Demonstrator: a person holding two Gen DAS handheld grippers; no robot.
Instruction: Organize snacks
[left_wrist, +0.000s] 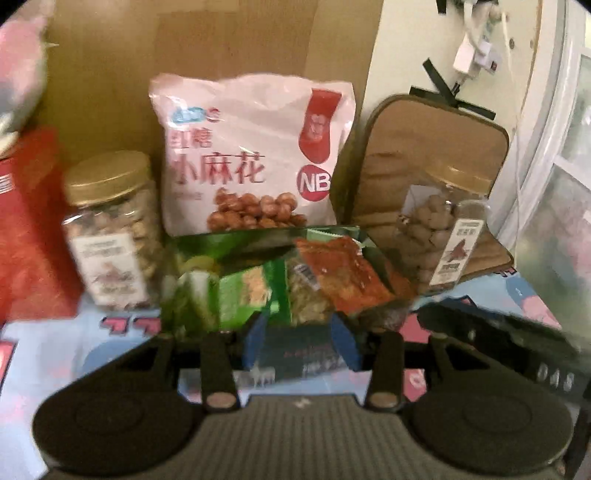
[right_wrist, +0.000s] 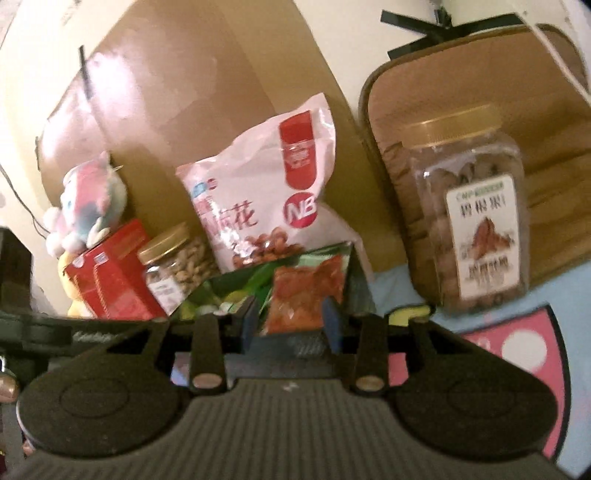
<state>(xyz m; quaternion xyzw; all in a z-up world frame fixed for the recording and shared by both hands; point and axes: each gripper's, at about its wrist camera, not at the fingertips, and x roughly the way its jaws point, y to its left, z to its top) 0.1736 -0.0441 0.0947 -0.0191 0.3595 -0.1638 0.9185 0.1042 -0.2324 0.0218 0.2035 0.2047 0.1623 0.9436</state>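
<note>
The snacks already look largely arranged along the back of the table (left_wrist: 55, 354). The big pink twist-snack bag (left_wrist: 255, 155) stands upright against a cardboard panel (left_wrist: 110, 74), with a gold-lidded nut jar (left_wrist: 110, 229) to its left and a second gold-lidded jar (right_wrist: 461, 214) to its right, in front of a brown cushion (right_wrist: 480, 74). In front of the bag sits a green box (left_wrist: 207, 254) holding small packets, among them a red-orange packet (left_wrist: 343, 273) lying on top (the blur hides how neatly they lie).

The left gripper (left_wrist: 301, 339) stands partly open, just short of the box, nothing pressed between its blue pads. The right gripper (right_wrist: 290, 321) is likewise partly open, framing the red-orange packet without visibly pinching it. What remains seems to be minor tidying of packets.
</note>
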